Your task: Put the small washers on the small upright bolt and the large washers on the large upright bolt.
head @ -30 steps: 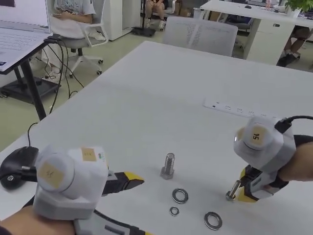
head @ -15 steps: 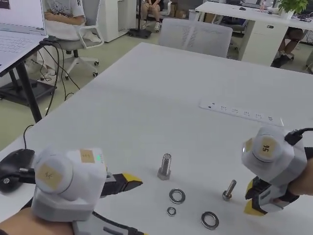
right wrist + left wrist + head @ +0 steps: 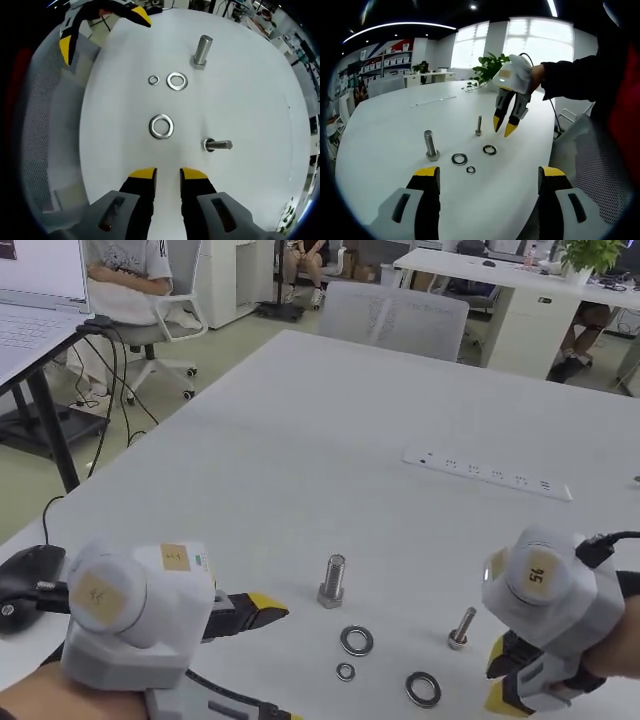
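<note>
Pointing down at the small bolt's (image 3: 460,627) four o'clock, the right gripper (image 3: 497,676) has jaws slightly parted; the left gripper (image 3: 489,172), level at the large bolt's (image 3: 332,581) eight, gapes wide.

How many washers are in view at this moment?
3. A large washer lies just in front of the large bolt, the small washer nearer still, and a second large washer beside the small bolt. None is on a bolt; none looks hidden.
</note>
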`<state>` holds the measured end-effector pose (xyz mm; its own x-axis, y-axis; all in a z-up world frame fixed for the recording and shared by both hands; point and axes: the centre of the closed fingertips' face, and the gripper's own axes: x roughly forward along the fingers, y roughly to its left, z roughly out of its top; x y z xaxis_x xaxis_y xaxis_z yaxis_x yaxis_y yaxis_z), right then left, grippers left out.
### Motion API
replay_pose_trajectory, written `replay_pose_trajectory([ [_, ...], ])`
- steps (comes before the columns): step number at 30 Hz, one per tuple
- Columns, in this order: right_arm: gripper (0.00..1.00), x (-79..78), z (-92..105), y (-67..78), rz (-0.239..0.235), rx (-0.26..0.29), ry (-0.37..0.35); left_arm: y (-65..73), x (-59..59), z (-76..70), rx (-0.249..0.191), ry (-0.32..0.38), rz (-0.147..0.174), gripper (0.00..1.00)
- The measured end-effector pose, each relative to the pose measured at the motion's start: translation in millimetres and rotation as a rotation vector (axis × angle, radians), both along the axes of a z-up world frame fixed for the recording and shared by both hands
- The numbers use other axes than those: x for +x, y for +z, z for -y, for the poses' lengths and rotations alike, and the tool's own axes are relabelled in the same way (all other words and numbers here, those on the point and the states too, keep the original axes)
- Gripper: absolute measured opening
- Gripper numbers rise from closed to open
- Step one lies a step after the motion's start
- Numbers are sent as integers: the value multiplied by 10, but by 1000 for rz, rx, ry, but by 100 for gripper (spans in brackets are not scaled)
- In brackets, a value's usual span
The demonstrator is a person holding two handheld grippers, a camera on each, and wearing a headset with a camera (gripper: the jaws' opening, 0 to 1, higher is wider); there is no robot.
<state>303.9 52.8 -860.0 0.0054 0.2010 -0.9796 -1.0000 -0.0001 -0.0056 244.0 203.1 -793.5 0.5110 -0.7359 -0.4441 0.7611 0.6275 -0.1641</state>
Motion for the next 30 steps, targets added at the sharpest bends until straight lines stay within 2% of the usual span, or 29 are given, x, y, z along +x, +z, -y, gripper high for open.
replay_pose_trajectory([
  [4,20,-122,-86,-13,-19,5,21,0,0,-1,0,0,1,80],
  [10,20,-222,-245,9,-28,19,53,7,-4,-5,-1,0,4,80],
  [22,20,-321,-590,62,-29,35,136,20,-12,-27,-4,6,10,80],
  [30,20,-309,-835,99,-14,42,190,23,-20,-31,-5,6,11,80],
])
